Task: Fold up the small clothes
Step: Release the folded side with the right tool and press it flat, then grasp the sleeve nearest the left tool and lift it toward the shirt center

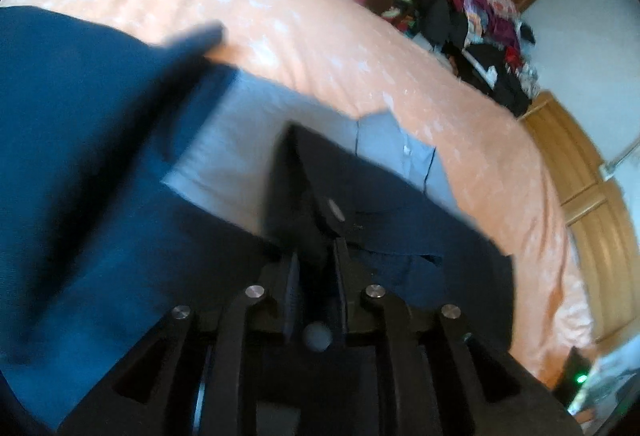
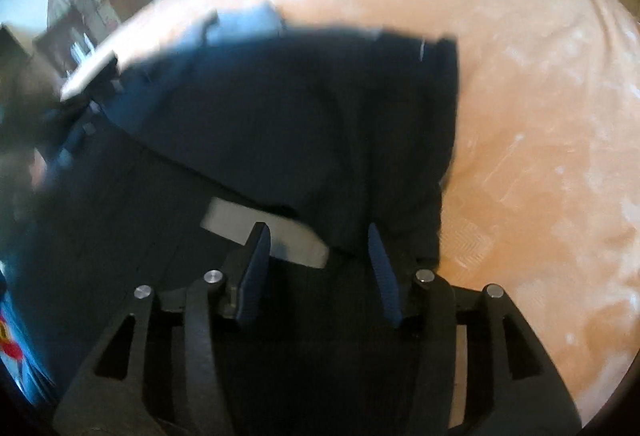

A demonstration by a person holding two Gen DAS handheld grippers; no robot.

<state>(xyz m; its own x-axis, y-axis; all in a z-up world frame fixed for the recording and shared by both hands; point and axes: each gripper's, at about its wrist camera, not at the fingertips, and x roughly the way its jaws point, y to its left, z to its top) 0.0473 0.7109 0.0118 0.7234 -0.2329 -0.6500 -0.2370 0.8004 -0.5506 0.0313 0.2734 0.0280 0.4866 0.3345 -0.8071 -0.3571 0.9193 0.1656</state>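
Navy knit garment (image 2: 304, 124) (soft, creased) drapes across mottled peach bedspread (image 2: 540, 124).

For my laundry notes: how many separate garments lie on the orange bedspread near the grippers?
2 that I can tell: a dark navy garment pinched by the left gripper, and a light grey-blue garment under it. More may be hidden beneath.

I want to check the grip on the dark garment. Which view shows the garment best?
The right wrist view: the dark garment spreads across the orange bedcover, its edges visible. The left wrist view shows only a blurred fold pinched in the left gripper.
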